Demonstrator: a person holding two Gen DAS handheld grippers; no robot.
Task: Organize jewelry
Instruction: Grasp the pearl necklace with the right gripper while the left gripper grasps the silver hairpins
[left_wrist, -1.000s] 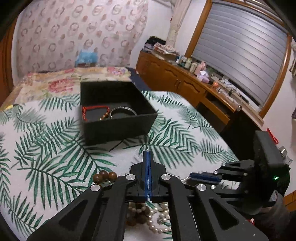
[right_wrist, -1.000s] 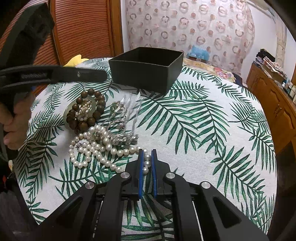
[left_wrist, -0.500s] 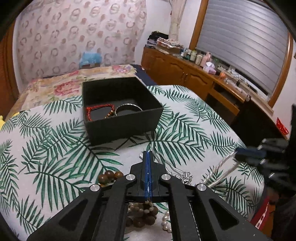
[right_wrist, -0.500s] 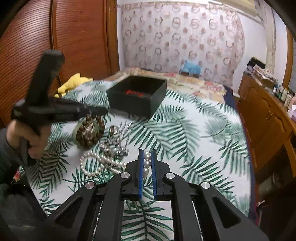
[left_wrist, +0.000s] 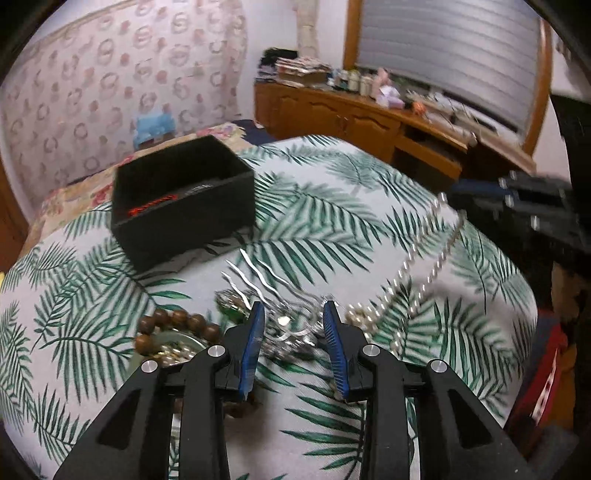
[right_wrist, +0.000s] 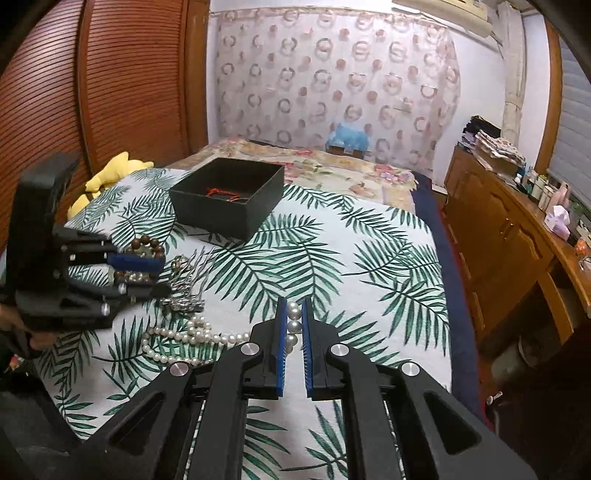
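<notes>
The bed (right_wrist: 369, 258) has a leaf cover, and the jewelry lies on it. A black box (right_wrist: 229, 195) sits far back on the cover. It is open on top, and a red string bracelet (right_wrist: 218, 192) lies inside.

The right gripper (right_wrist: 294, 325) pinches the pearls (right_wrist: 192, 332) tight. A few beads sit between its blue pads. Most of the strand hangs down to the cover in a loose heap. In the left view the strand runs up in two lines to the right gripper.

The left gripper (left_wrist: 293, 321) has just been opening, and earlier pictures are there to show it shut. Now its jaws stand partly apart and hold nothing. The silver hair pin (left_wrist: 258, 280) lies right under and between them, not pressed. The brown beads (left_wrist: 173, 325) lie just beside it.

To do this step well, the right one should likely lift until the strand swings free, then go slowly over the box and let go low. The pearls could snag on the silver pin, so a slow lift is safer. The left one should close on the pin's thick part only.
</notes>
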